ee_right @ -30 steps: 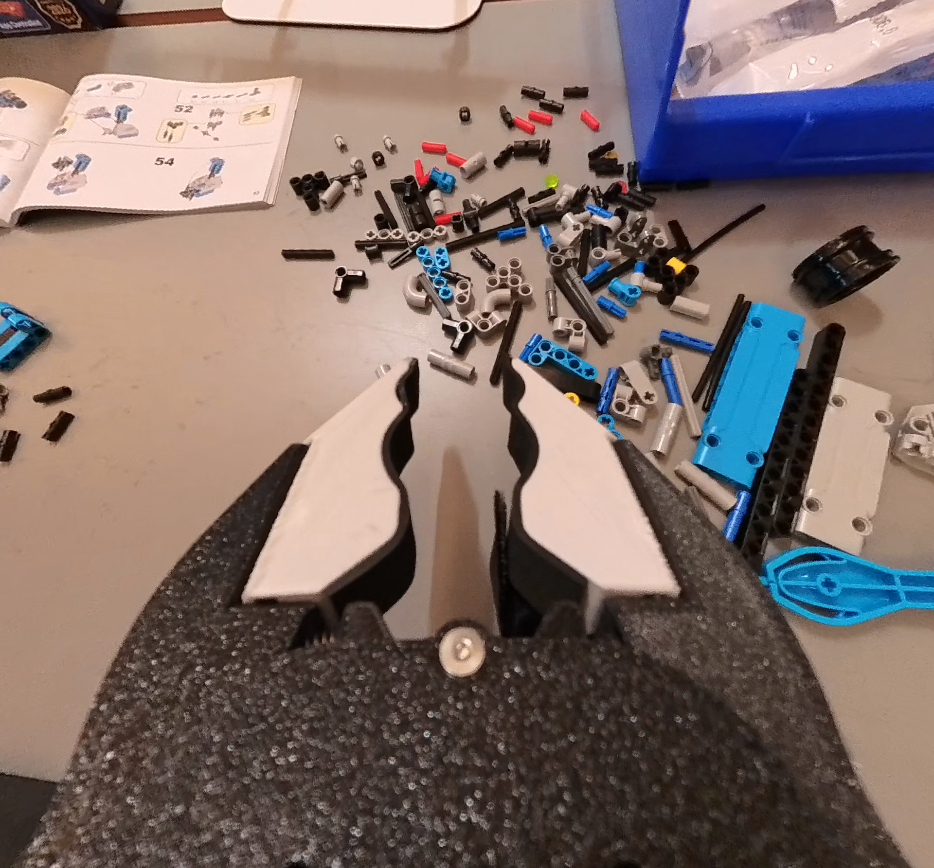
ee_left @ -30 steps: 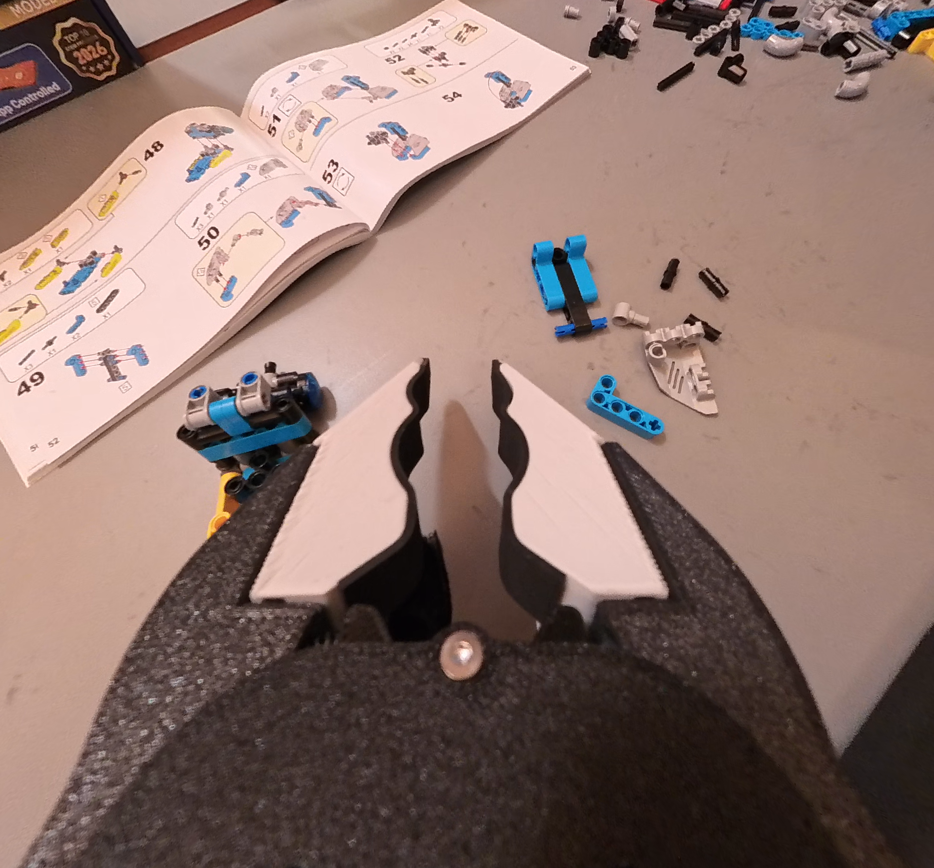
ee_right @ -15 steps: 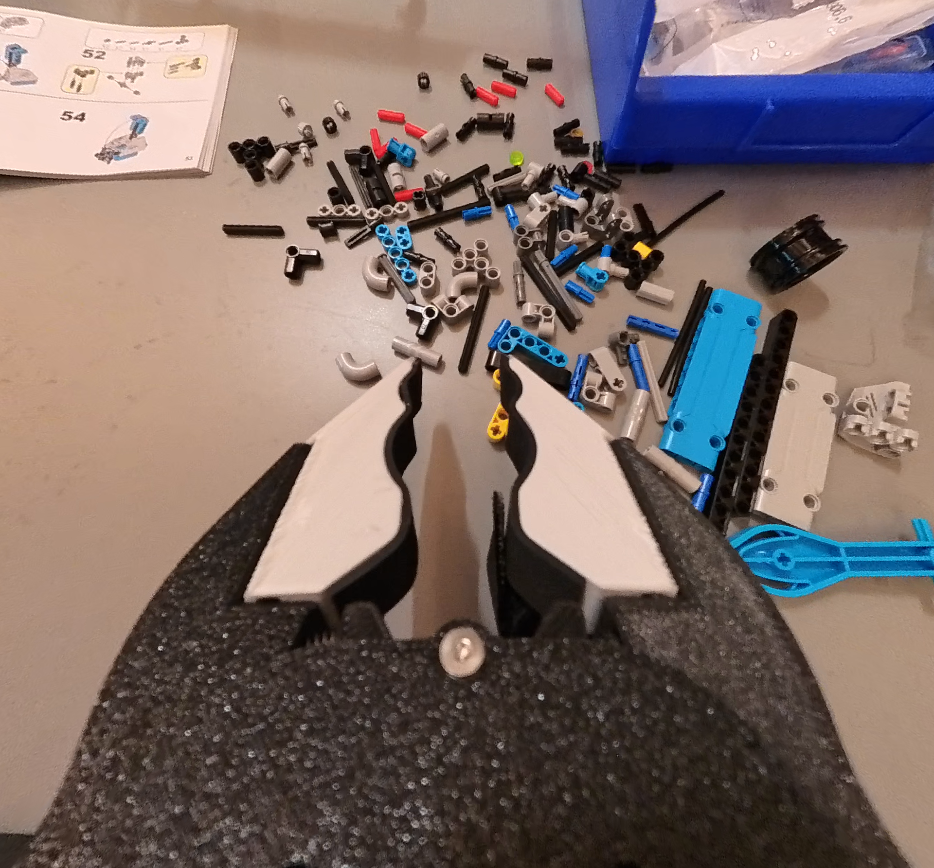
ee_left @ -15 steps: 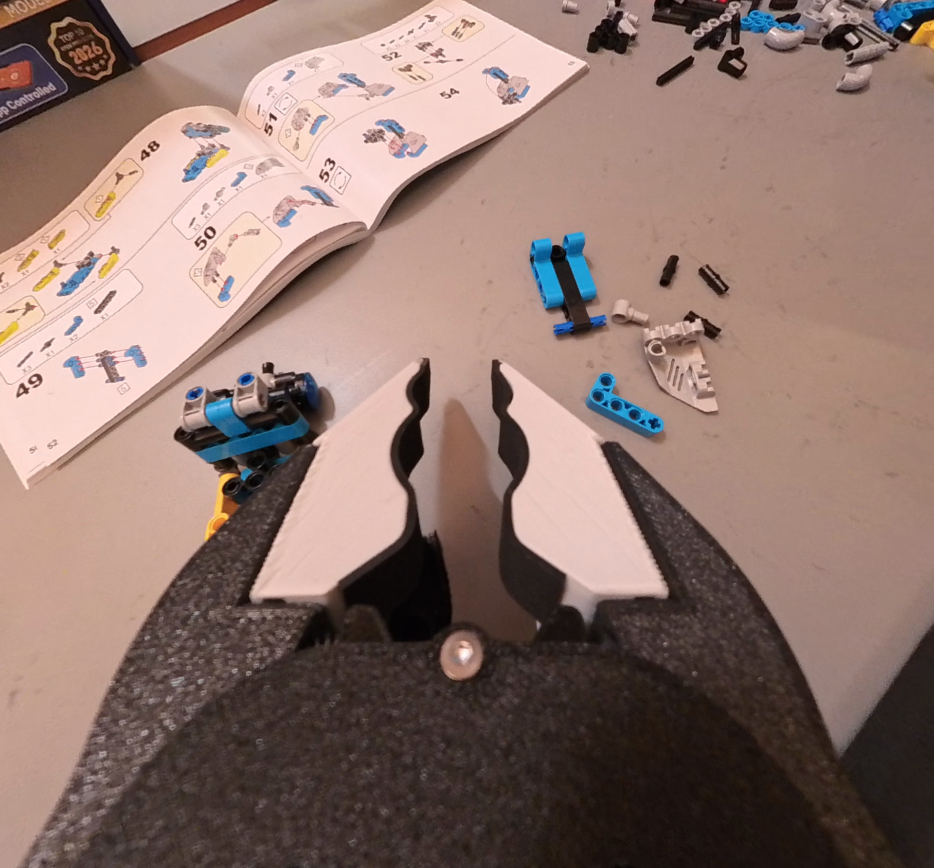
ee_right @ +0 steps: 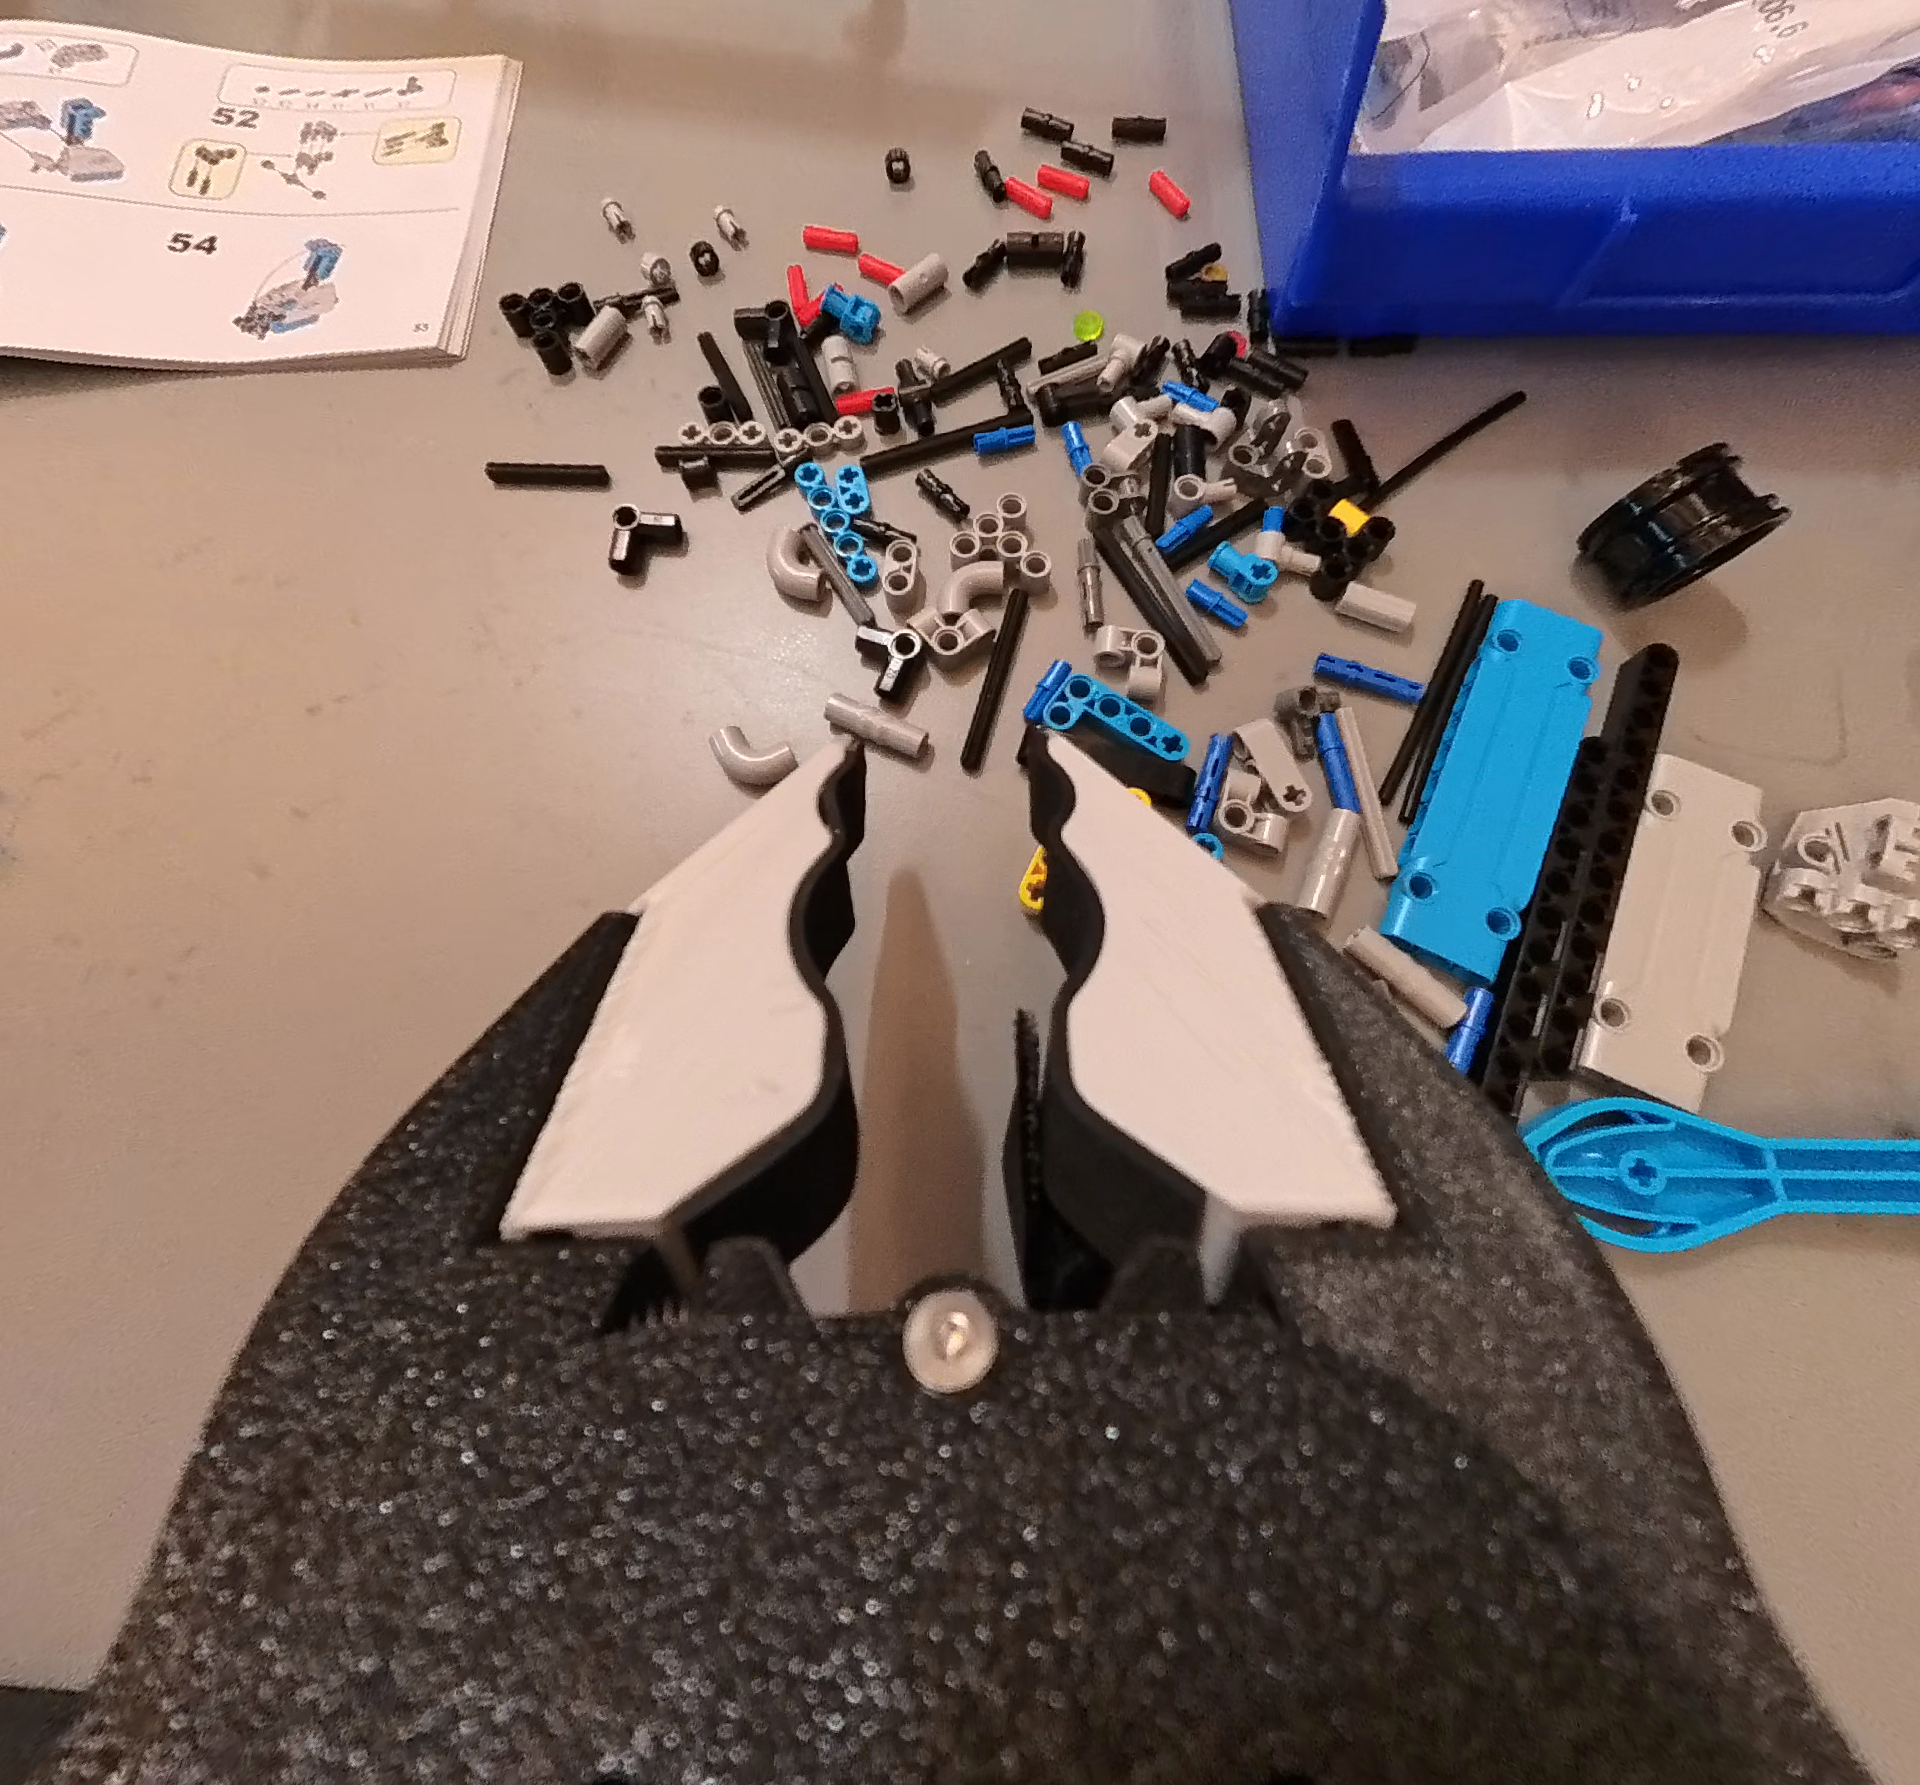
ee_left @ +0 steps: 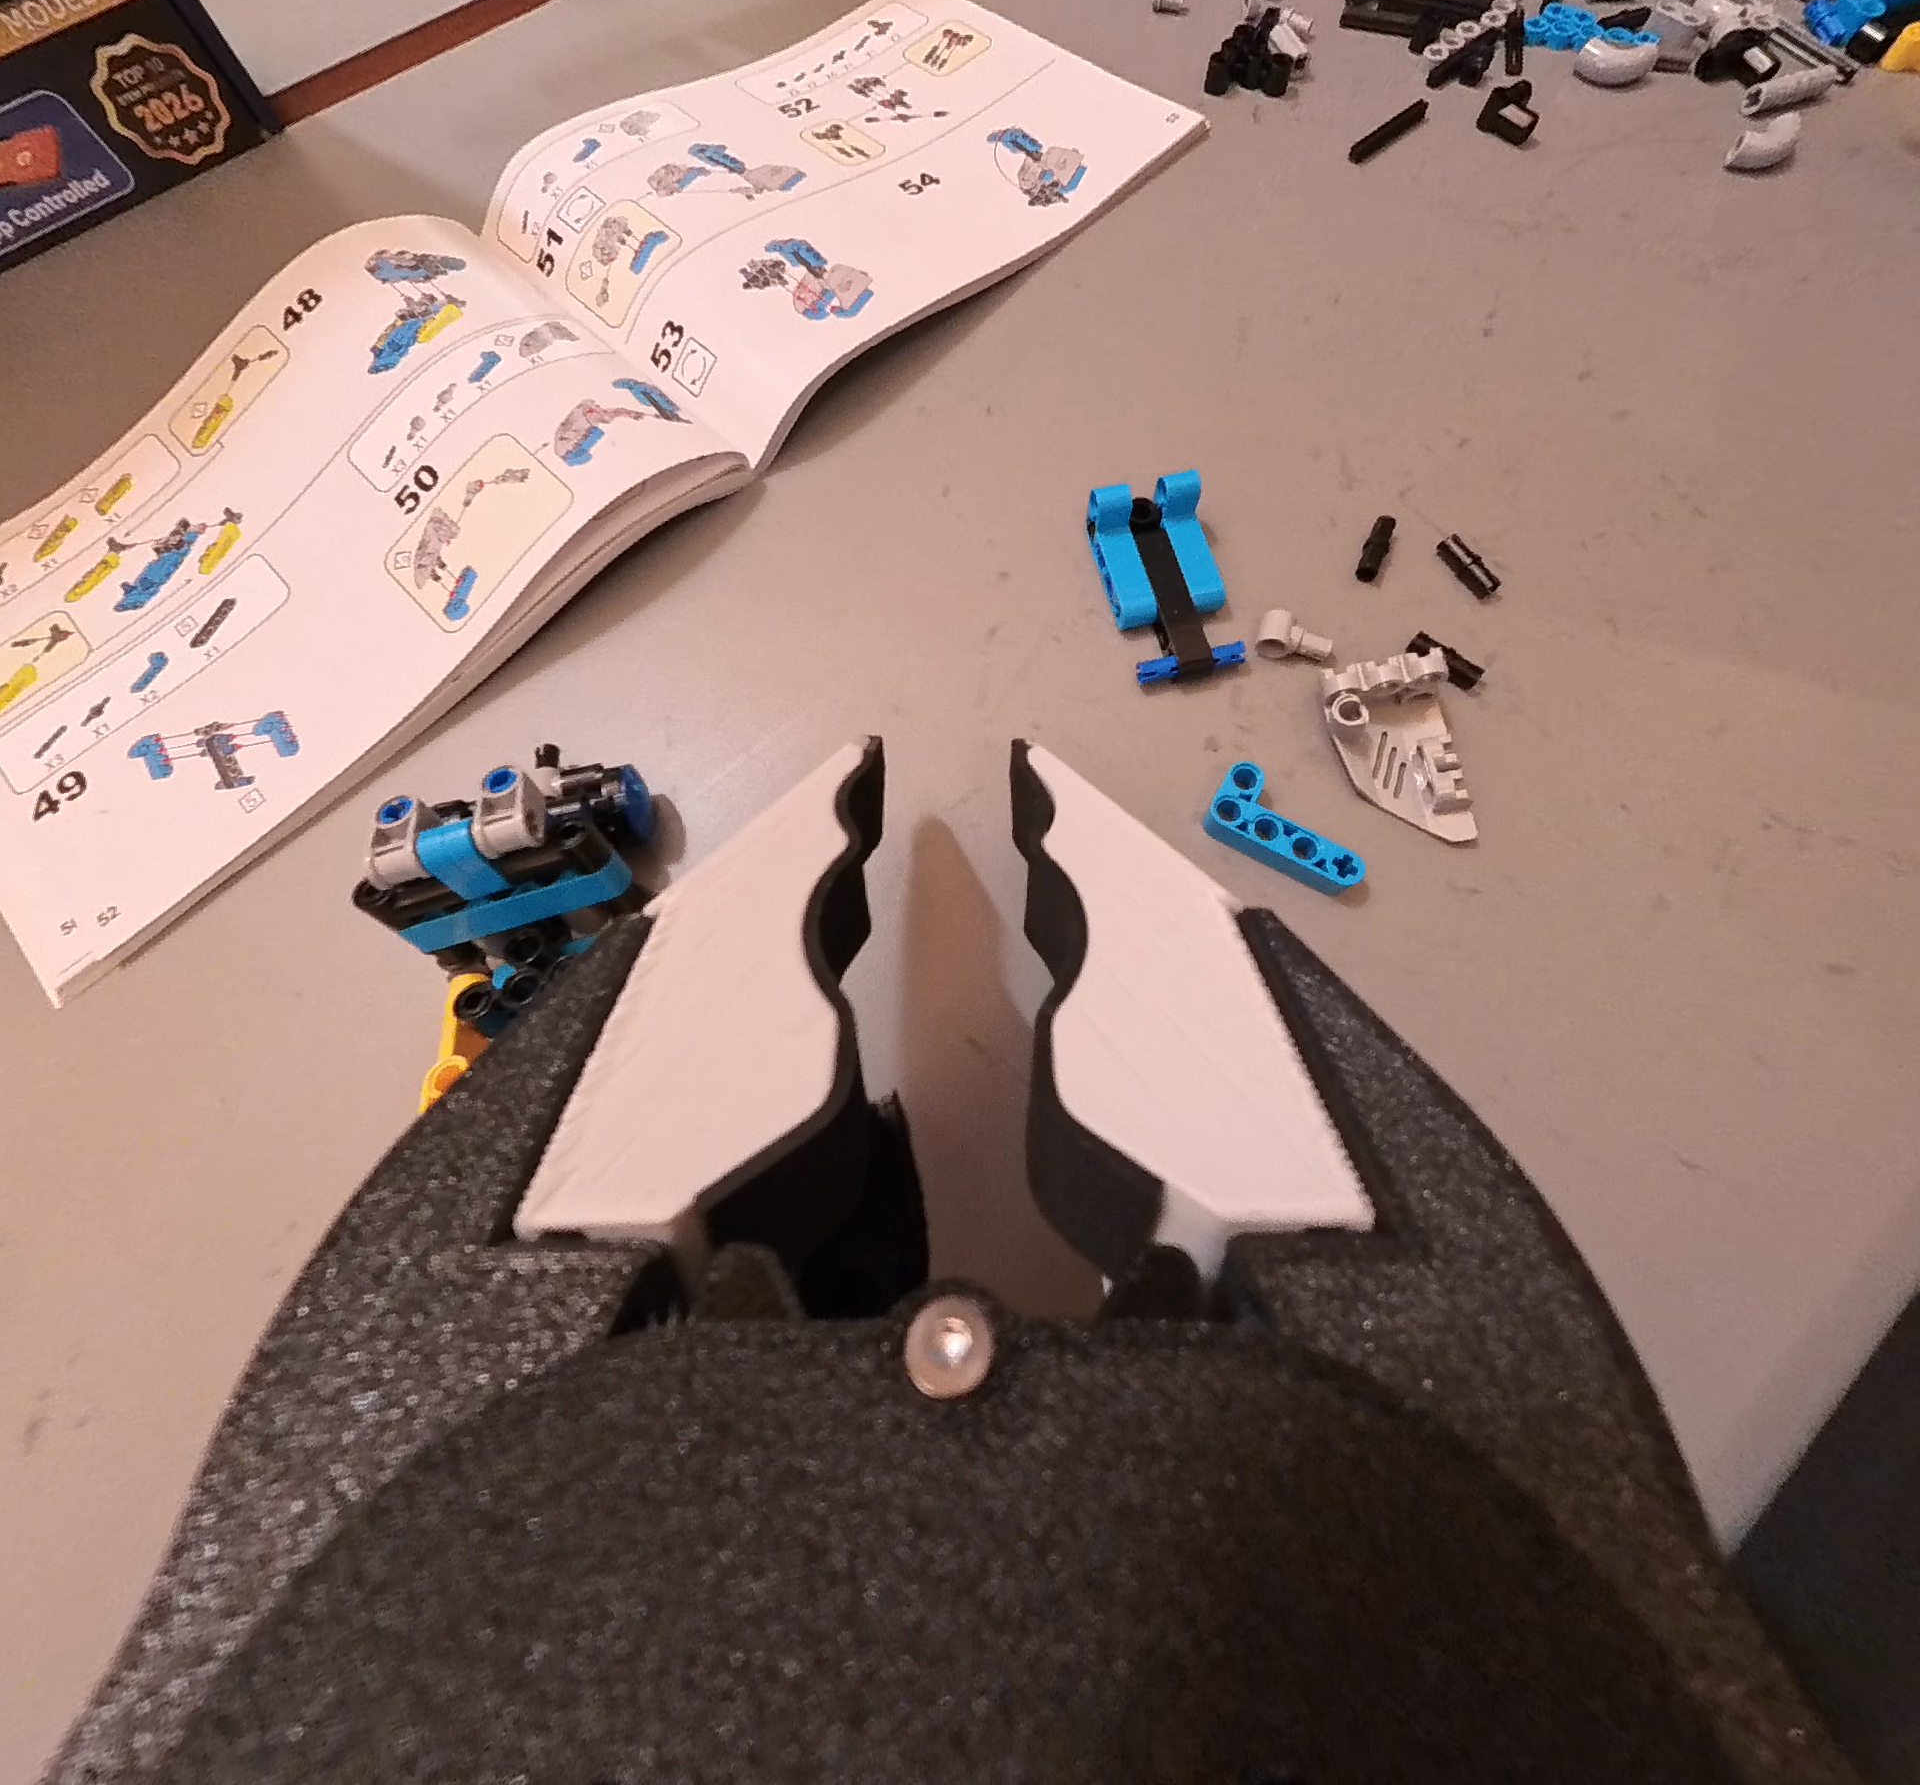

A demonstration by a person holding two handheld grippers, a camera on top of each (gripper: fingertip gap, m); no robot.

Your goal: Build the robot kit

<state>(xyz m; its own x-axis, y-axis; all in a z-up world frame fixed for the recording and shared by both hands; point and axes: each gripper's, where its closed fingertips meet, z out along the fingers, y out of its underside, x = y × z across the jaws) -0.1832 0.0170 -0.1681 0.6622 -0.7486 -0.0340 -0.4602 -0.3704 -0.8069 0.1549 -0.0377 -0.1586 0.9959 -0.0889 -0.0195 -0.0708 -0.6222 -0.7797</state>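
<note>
My left gripper (ee_left: pixel 945 748) is open and empty above the grey table. A small blue, grey and black brick assembly (ee_left: pixel 499 852) sits just left of its left finger. A blue L-shaped beam (ee_left: pixel 1283 829), a grey curved panel (ee_left: pixel 1397 748) and a blue-and-black sub-assembly (ee_left: pixel 1158 561) lie to the right ahead. My right gripper (ee_right: pixel 945 748) is open and empty at the near edge of a scatter of small bricks (ee_right: pixel 1039 468). A grey pin (ee_right: pixel 876 725) lies at its left fingertip, a blue beam (ee_right: pixel 1112 712) by its right fingertip, and a yellow piece (ee_right: pixel 1034 878) shows inside the right finger.
An open instruction booklet (ee_left: pixel 468 405) lies to the left, also in the right wrist view (ee_right: pixel 239 197). A dark box (ee_left: pixel 94 62) stands at far left. A blue bin (ee_right: pixel 1579 208) holds plastic bags. A blue panel (ee_right: pixel 1491 779), black beam (ee_right: pixel 1590 862), grey panel (ee_right: pixel 1673 925) and black wheel (ee_right: pixel 1683 520) lie right.
My right gripper has moved forward and to the right, up to the near edge of the brick scatter. My left gripper has hardly moved. Both stay open.
</note>
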